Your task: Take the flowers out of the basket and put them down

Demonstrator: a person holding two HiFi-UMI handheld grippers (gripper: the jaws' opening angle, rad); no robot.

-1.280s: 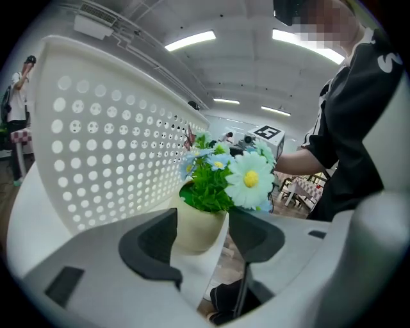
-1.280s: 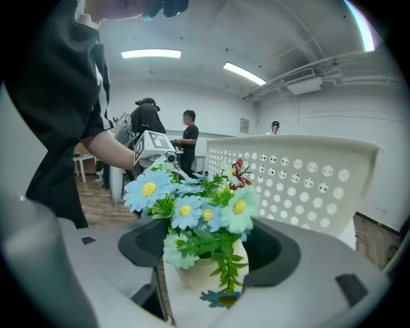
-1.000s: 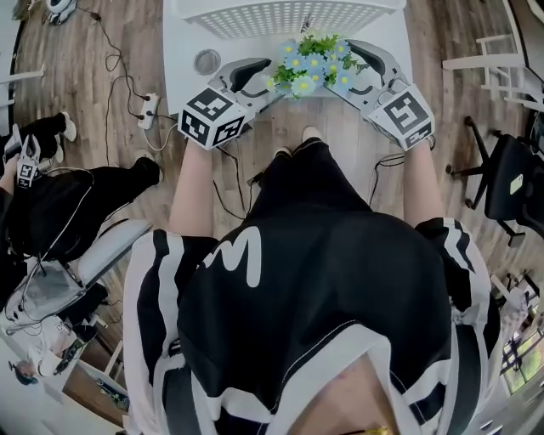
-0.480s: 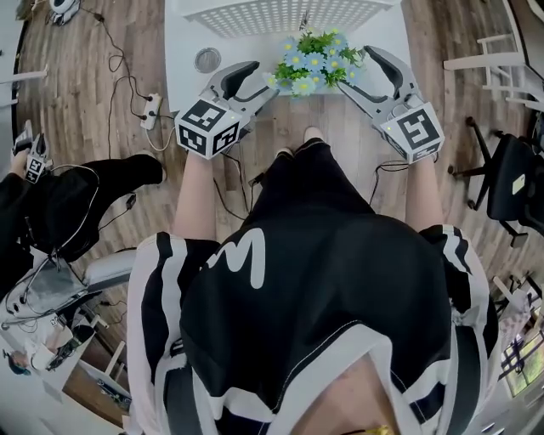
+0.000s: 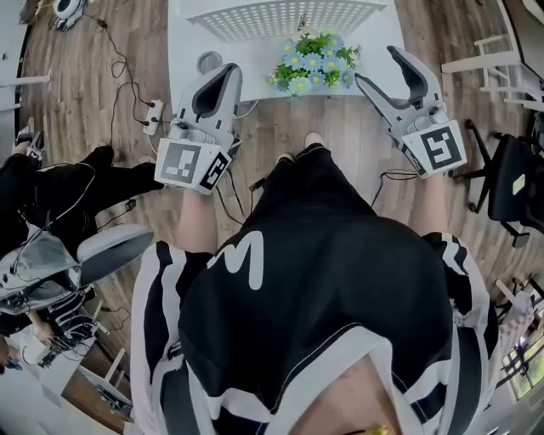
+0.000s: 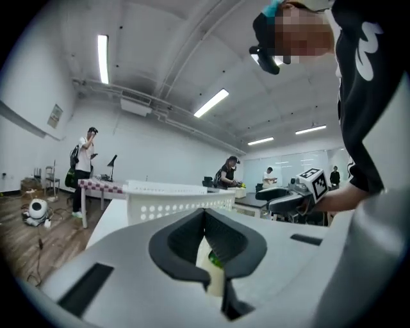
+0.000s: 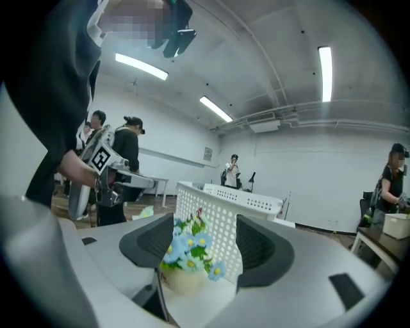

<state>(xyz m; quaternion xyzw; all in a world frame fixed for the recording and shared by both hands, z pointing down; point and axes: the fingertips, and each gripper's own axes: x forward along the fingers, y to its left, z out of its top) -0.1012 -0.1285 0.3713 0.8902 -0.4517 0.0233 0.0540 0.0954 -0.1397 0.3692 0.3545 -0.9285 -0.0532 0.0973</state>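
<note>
Flowers (image 5: 313, 61): blue and yellow, potted, upper centre, on white table (image 5: 183, 38) just below basket (image 5: 280, 17). Left gripper (image 5: 228, 73): jaws just closed together, empty. Right gripper (image 5: 376, 65): jaws apart, empty. Shirt (image 5: 340, 280): white "M".

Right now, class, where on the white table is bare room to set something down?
Bare: the front strip of the table between the round dish and the flowers, and the corner right of the flowers. Crowded: the back, filled by the basket.

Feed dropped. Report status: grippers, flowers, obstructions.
Left gripper just closed, empty. Right gripper open, empty. Pot of blue and yellow flowers upright on white table, outside white perforated basket. Nothing blocking.
</note>
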